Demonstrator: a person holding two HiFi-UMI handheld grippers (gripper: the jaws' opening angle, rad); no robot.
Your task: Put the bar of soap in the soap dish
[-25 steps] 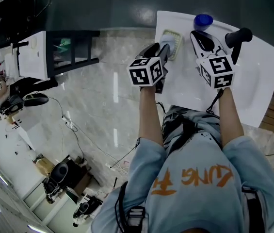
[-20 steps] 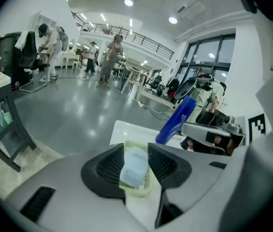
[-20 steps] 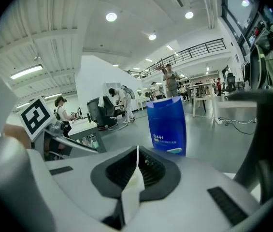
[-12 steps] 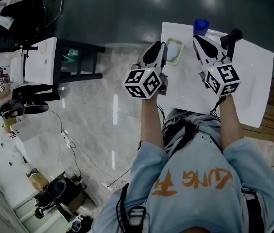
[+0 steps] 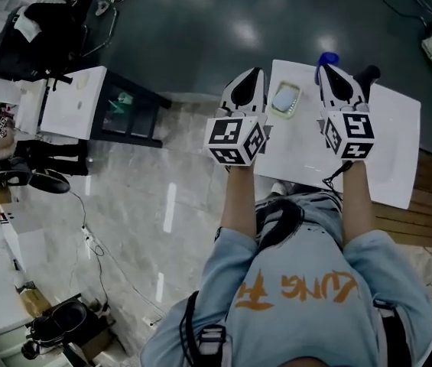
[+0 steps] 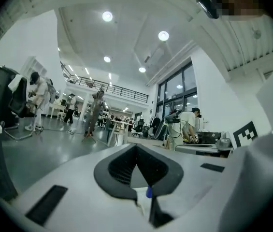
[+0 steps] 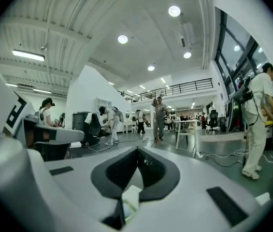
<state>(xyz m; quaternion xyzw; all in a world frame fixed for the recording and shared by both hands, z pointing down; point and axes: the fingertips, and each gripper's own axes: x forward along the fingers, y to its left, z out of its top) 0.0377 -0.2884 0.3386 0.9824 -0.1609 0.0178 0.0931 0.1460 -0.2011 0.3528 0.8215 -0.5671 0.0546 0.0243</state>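
A pale soap bar [image 5: 285, 98] lies in the light green soap dish [image 5: 276, 110] on the white table [image 5: 388, 147]. My left gripper [image 5: 252, 75] is held above the table's left edge, to the left of the dish and apart from it. Its jaws have just been closing and now meet with nothing between them [image 6: 136, 148]. My right gripper [image 5: 332, 72] hovers to the right of the dish, also shut and empty [image 7: 137, 150]. Both gripper views look level across the hall and show neither the soap nor the dish.
A blue-capped item [image 5: 327, 58] and a black handle [image 5: 368, 73] stand at the table's far edge. A dark shelf unit with a white top [image 5: 86, 102] stands to the left on the floor. People [image 7: 259, 115] and desks fill the hall beyond.
Both grippers have risen and pulled back from the table. The left gripper has left the soap dish and its jaws have closed. The soap stays in the dish.
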